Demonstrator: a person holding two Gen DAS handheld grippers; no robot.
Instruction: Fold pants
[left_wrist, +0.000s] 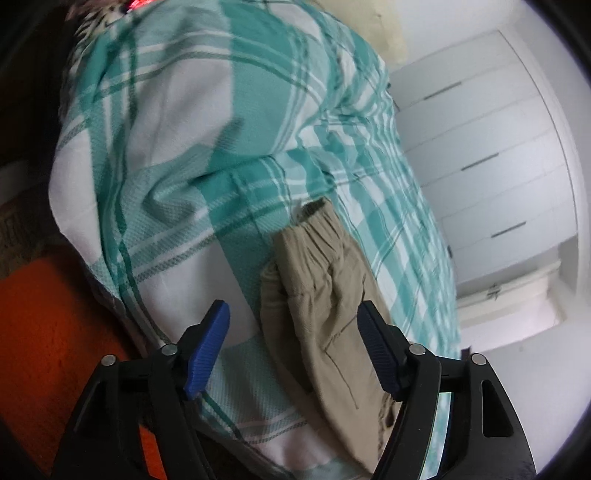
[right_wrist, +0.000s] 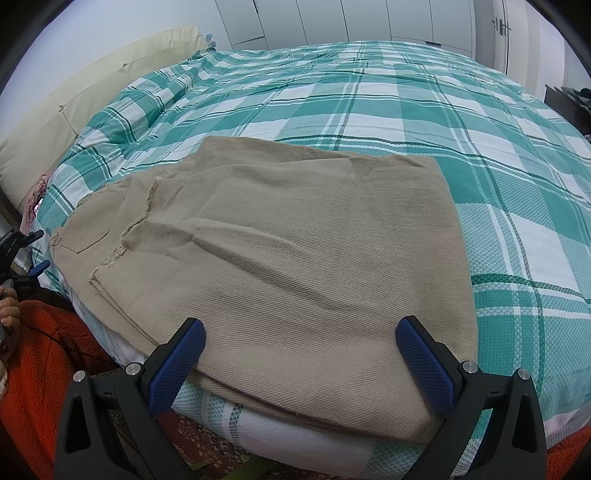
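Beige pants (right_wrist: 295, 251) lie folded flat on the bed, near its front edge, with the leg hems laid over the waistband end at the left. My right gripper (right_wrist: 301, 343) is open and empty, its blue pads just above the near edge of the pants. In the left wrist view the waistband end of the pants (left_wrist: 325, 295) lies on the bedspread. My left gripper (left_wrist: 293, 332) is open and empty, held over that end, its right pad above the fabric. The left gripper also shows at the far left of the right wrist view (right_wrist: 26, 251).
A green and white plaid bedspread (right_wrist: 424, 110) covers the bed. A cream headboard (right_wrist: 85, 96) stands at the back left. White wardrobe doors (left_wrist: 480, 155) line the far wall. An orange fleece sleeve (right_wrist: 40, 369) is at the lower left, and a patterned rug (right_wrist: 207, 439) lies below the bed edge.
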